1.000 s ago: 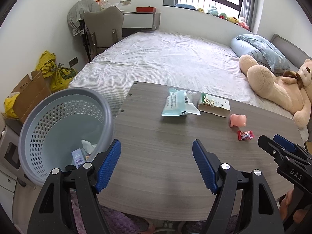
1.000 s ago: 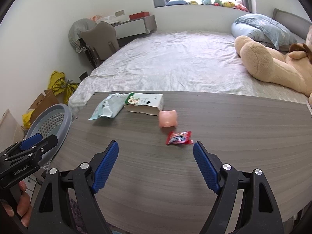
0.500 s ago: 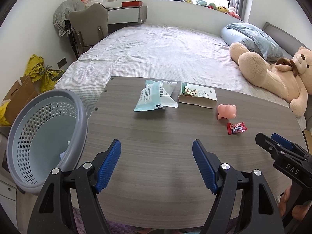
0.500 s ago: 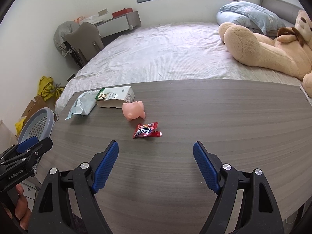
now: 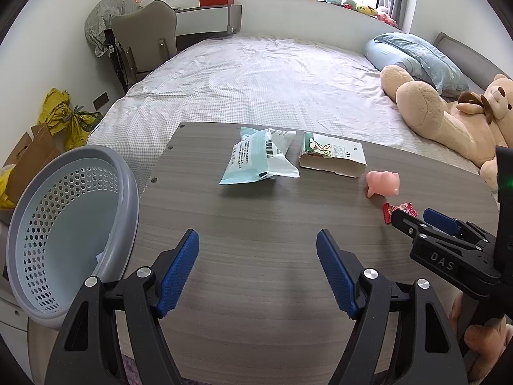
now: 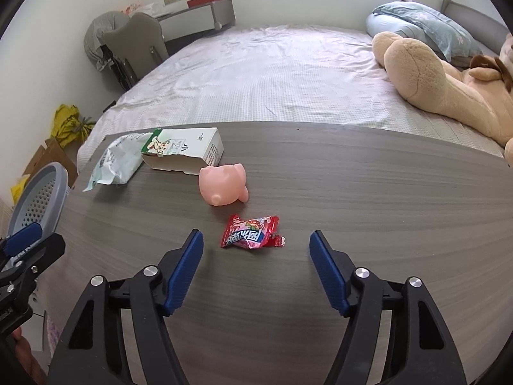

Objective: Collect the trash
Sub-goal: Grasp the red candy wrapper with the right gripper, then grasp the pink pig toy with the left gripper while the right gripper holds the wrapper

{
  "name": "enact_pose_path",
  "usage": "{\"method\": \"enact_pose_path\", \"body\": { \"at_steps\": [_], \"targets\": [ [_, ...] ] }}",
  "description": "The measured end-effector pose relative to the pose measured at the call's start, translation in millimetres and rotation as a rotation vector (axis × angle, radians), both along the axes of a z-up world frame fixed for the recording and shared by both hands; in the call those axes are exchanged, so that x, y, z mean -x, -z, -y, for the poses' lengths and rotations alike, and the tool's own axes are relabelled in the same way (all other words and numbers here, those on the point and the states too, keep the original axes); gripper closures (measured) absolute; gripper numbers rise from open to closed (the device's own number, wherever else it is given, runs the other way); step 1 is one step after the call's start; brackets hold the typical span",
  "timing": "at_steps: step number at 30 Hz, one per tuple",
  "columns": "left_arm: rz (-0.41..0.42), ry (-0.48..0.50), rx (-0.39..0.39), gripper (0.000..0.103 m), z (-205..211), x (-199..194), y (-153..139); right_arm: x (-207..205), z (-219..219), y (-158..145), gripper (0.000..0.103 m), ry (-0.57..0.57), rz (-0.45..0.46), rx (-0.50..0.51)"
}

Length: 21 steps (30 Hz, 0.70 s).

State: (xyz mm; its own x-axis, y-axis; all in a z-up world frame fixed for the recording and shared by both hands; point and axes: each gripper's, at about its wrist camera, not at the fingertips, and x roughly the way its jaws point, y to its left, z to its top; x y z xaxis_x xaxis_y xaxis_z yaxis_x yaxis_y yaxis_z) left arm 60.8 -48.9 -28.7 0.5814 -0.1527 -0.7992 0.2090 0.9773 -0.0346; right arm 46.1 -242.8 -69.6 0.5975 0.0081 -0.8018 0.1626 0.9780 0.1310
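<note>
A red candy wrapper [image 6: 251,232] lies on the grey wooden table [image 6: 368,199], just ahead of my right gripper [image 6: 256,248]. Its jaws are closing, with the wrapper lying near the gap and untouched. Behind the wrapper sit a pink pig toy [image 6: 224,184], a torn white carton [image 6: 184,150] and a pale blue-green plastic pouch [image 6: 117,160]. My left gripper [image 5: 257,247] hangs open over bare table, nothing between its fingers. The pouch [image 5: 259,157], carton [image 5: 333,155], pig [image 5: 383,183] and wrapper [image 5: 399,210] lie beyond it. A grey perforated trash basket [image 5: 69,224] stands at the table's left edge.
A bed [image 5: 263,86] with a big teddy bear [image 5: 449,118] and blue pillow runs behind the table. A chair [image 5: 144,38], yellow bags [image 5: 67,117] and a cardboard box [image 5: 29,157] stand at the left wall. A hand [image 5: 481,343] holds the right gripper's handle.
Both grippers have moved forward and down over the table. The candy wrapper now lies close before the right gripper, whose jaws have narrowed a little. The basket has slid leftward in the left wrist view.
</note>
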Motion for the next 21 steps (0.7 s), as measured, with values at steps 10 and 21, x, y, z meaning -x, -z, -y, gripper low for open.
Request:
{"method": "enact_pose_path", "body": {
  "at_steps": [10, 21],
  "targets": [
    [-0.015, -0.006, 0.006, 0.03, -2.8, -6.3, 6.3, -7.8, -7.7, 7.0, 0.051, 0.002, -0.023, 0.057],
    [-0.017, 0.012, -0.004, 0.03, 3.8, -4.8, 7.5, -5.2, -7.1, 5.3, 0.084, -0.013, -0.004, 0.062]
  ]
}}
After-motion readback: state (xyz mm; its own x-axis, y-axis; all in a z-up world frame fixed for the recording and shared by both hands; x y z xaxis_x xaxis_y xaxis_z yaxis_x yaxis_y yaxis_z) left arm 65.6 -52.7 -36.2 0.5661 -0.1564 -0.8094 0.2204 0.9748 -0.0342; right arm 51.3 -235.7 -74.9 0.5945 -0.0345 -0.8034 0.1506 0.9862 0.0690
